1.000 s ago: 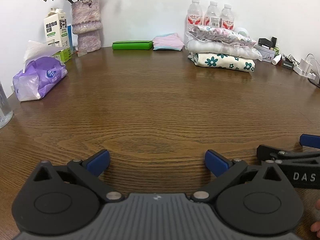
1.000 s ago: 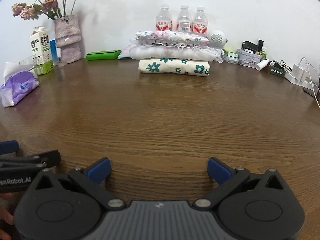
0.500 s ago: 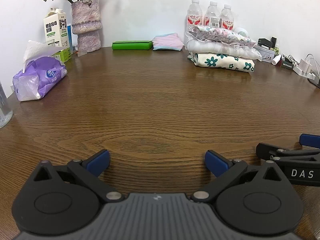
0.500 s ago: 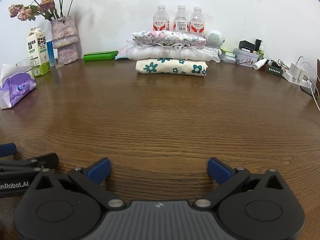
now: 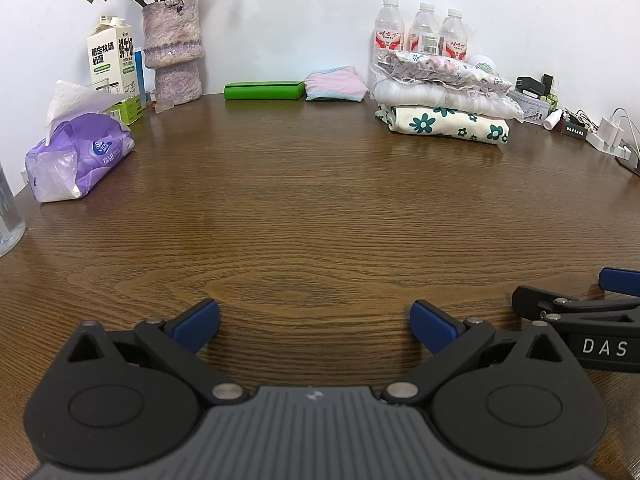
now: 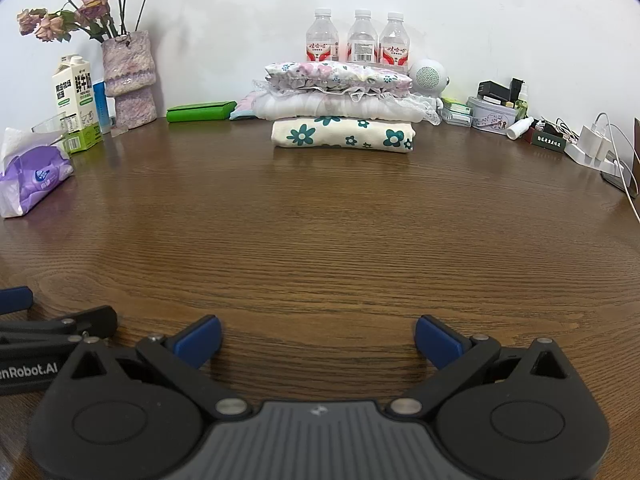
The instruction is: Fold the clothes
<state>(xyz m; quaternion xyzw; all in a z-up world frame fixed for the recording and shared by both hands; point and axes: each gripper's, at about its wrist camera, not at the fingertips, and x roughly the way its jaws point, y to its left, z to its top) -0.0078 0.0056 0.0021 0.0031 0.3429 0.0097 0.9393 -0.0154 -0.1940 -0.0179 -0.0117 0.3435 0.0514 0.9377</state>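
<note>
A stack of three folded clothes rests at the far side of the wooden table: a cream piece with teal flowers at the bottom, a white lacy one, a pink floral one on top. The same stack appears at the back right in the left wrist view, with a small folded pink cloth to its left. My left gripper and my right gripper hover low over the near table, both open and holding nothing, side by side.
Along the back wall stand three water bottles, a vase of flowers, a milk carton, a green case, a white speaker, chargers and cables. A purple tissue pack lies at the left.
The right wrist view has shifted slightly, bringing the stack nearer its centre. The left gripper is almost still. Both stay open.
</note>
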